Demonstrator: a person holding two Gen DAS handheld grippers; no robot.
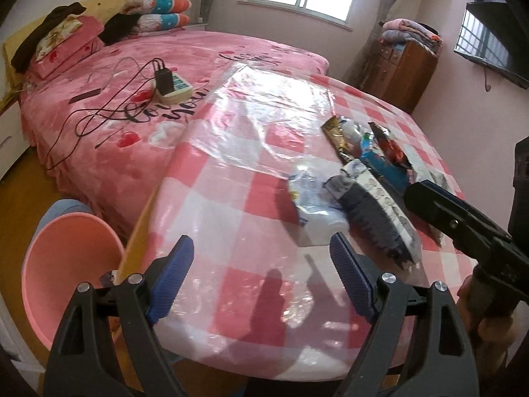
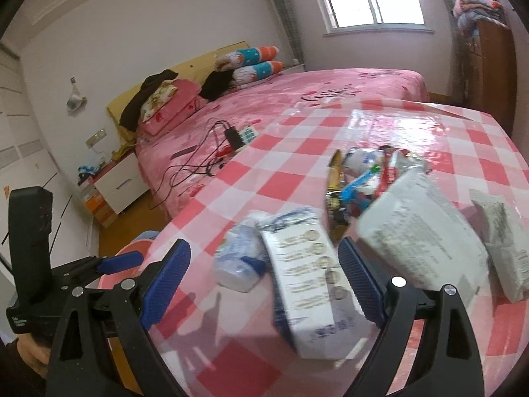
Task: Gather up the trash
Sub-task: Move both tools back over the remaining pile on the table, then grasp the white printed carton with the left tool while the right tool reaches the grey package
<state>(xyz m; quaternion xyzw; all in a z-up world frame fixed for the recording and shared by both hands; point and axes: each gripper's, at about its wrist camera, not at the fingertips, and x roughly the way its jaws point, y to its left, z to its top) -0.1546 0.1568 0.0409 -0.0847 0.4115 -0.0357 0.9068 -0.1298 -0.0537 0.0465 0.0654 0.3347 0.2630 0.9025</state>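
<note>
Pink-checked table carries the trash: a white carton lies between our right gripper pads, untouched. Both jaws stand apart and empty, left gripper included. We advise squaring across the carton's narrow faces, then carrying it to the pink bin.

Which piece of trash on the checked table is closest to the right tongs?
The white carton with rows of round gold emblems. It lies lengthwise between the open right tongs, while the crumpled blue-and-white wrapper and grey printed box lie to either side.
</note>
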